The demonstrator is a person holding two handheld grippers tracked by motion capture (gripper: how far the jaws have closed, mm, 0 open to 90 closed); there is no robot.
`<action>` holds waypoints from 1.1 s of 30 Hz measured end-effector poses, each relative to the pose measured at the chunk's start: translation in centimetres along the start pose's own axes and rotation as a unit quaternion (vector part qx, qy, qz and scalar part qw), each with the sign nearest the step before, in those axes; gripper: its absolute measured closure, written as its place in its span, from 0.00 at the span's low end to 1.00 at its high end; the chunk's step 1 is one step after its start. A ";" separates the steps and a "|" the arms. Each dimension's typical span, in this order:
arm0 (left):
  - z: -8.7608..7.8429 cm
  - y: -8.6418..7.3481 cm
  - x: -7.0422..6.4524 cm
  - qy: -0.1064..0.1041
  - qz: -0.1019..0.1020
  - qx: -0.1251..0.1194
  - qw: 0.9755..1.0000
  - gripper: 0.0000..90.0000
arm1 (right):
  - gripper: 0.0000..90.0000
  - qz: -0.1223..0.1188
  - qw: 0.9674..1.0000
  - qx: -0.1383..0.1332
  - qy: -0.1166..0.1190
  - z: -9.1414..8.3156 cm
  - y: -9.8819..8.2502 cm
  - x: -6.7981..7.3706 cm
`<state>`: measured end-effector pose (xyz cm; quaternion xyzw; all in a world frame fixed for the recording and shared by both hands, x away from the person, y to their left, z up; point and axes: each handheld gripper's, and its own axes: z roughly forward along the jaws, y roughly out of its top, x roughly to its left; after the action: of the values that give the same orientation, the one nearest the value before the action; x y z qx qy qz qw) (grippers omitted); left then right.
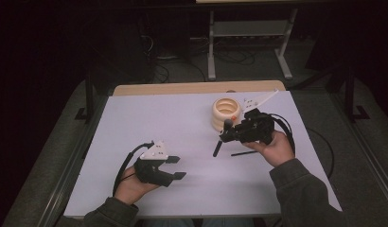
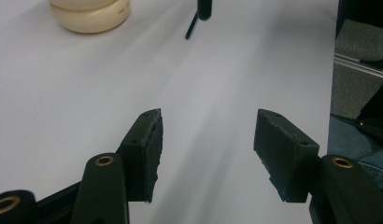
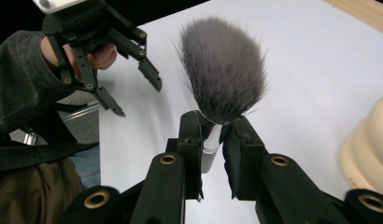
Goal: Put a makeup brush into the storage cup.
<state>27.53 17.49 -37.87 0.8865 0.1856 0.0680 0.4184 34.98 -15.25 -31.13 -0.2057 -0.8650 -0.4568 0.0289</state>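
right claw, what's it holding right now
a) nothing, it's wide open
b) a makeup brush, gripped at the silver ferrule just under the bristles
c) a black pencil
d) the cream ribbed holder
b: in the right gripper view the right claw is shut on the makeup brush, its jaws pinching the silver ferrule below the fluffy grey bristles, while the cream ribbed holder stands apart at the side.
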 end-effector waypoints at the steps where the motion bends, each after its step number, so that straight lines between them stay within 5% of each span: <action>1: 0.0 0.0 0.0 0.001 -0.001 0.001 1.000 0.47 | 0.85 0.000 1.000 0.001 -0.001 -0.1 0.2 -0.1; 33: -0.7 -0.4 0.4 0.007 -0.004 -0.002 1.000 0.44 | 0.85 0.025 0.996 0.009 -0.080 -3.0 5.5 -5.3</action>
<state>27.62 18.39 -37.77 0.8845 0.1921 0.0727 0.4189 41.54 -16.66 -26.34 -0.2629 -0.8631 -0.4304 -0.0268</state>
